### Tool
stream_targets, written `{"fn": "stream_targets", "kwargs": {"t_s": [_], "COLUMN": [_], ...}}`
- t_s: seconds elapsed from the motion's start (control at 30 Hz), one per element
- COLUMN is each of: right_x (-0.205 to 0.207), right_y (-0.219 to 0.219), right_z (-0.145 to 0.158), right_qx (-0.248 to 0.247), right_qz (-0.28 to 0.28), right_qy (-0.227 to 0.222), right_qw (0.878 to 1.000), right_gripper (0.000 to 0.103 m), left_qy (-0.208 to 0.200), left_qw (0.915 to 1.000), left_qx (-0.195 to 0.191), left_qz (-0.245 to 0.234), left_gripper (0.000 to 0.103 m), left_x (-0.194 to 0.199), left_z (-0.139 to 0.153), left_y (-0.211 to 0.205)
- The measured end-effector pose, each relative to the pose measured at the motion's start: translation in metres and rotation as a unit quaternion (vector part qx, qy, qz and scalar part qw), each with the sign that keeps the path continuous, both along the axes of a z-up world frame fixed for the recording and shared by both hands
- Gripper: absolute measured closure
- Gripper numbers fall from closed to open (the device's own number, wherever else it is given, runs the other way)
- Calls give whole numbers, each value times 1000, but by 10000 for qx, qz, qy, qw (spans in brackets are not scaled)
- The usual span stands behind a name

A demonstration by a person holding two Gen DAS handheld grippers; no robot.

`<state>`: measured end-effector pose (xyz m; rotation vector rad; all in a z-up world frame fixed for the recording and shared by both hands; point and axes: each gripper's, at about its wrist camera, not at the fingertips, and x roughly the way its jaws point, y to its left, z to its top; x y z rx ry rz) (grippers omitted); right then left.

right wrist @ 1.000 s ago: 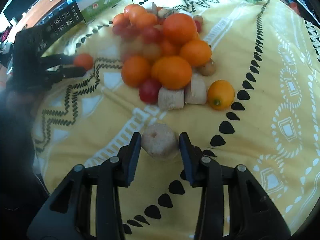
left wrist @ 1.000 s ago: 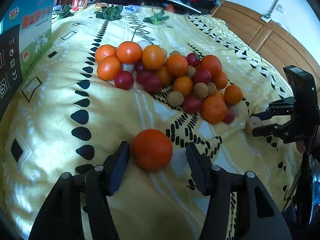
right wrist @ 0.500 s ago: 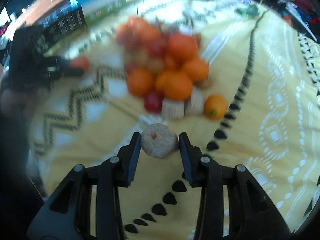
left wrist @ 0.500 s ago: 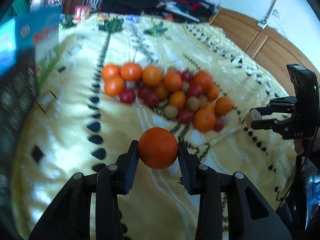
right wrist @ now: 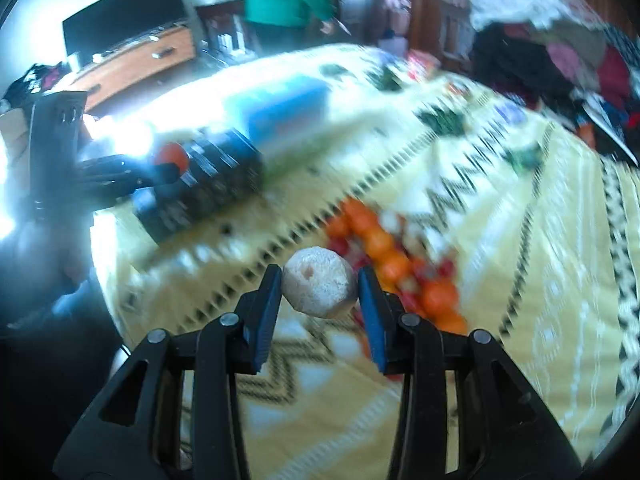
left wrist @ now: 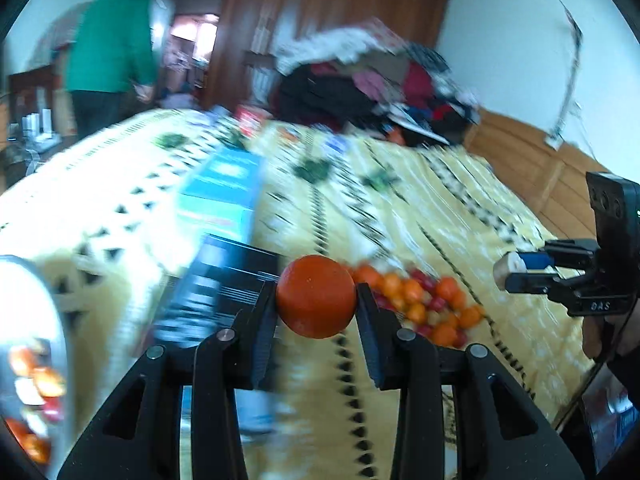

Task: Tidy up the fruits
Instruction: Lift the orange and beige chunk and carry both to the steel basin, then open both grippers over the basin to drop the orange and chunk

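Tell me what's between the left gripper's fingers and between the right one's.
Each wrist view shows it: the left gripper clamps an orange; the right gripper clamps a pale round fruit.

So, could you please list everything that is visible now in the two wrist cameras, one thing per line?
orange: one, deep orange, clamped in the left gripper, off the cloth
pale fruit: one, beige, rough skin, clamped in the right gripper
fruit pile: many, orange and red, count blurred, on the cloth beyond the grippers
bedspread: one, yellow with black and white pattern, under everything
box: one, blue and black, lying left of the pile
metal bowl: one, silver, far left edge, some fruit inside
clothes heap: one, mixed colours, far end
person in green top: one, background
left gripper: black, shut
right gripper: black with blue pads, shut
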<state>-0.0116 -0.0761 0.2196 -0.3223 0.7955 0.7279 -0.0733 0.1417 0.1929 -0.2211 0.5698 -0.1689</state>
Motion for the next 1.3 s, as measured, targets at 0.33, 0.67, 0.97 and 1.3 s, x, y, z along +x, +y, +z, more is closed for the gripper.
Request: {"fn": "stream_targets", "kwargs": {"t_s": [0.33, 0.67, 0.97, 1.3], "right_x": [-13, -29, -44, -46], "right_y": [173, 309, 354, 367], "right_z": [45, 23, -7, -18], "right_qx": [898, 1072, 684, 522], "right_qz": [1185, 1808, 1914, 1842], "right_qy": [-2, 800, 1095, 1183], "right_qw": [9889, 9744, 9730, 9744], "right_gripper": [64, 64, 64, 64], "left_qy": [-269, 489, 628, 708], "left_qw": [9790, 9531, 9522, 9494], "left_qx": [34, -190, -317, 127], "left_qz": [2018, 2979, 2973, 3058], "left_gripper": [64, 64, 64, 64], "left_x": [-75, -104, -120, -113], "left_z": [30, -21, -39, -42], "left_y": [173, 274, 283, 273]}}
